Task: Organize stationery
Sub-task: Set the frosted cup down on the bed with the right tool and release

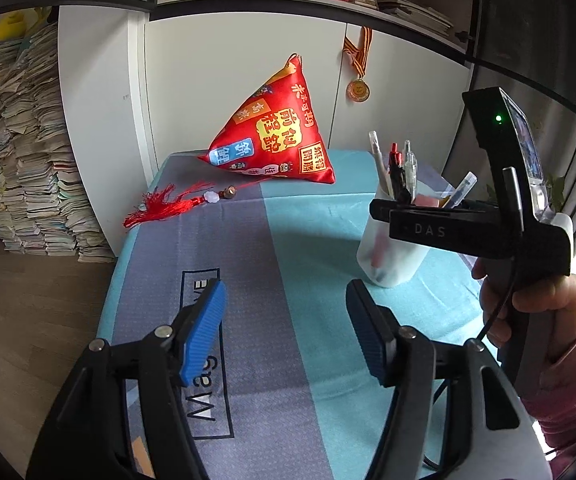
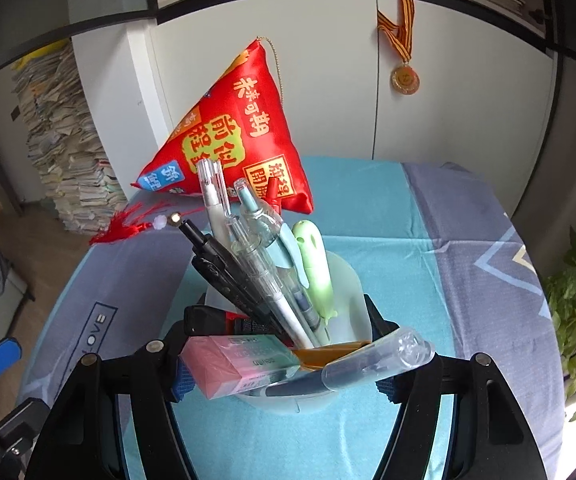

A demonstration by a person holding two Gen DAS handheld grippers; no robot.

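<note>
The right gripper (image 2: 284, 380) clamps a translucent white plastic pen cup (image 2: 345, 320) crammed with pens and a pink eraser (image 2: 232, 368), near the red satin triangular pillow (image 2: 236, 136); the left gripper (image 1: 286, 328), jaws spread and empty, hangs beside the cup.

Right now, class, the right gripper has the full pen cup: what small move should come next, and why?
Probably set the pen cup gently down on the cloth and only then open the right gripper. Its jaws clamp the cup's sides, and pens and an eraser lean over the rim, so tilting could spill them. The left gripper is open and empty.
</note>
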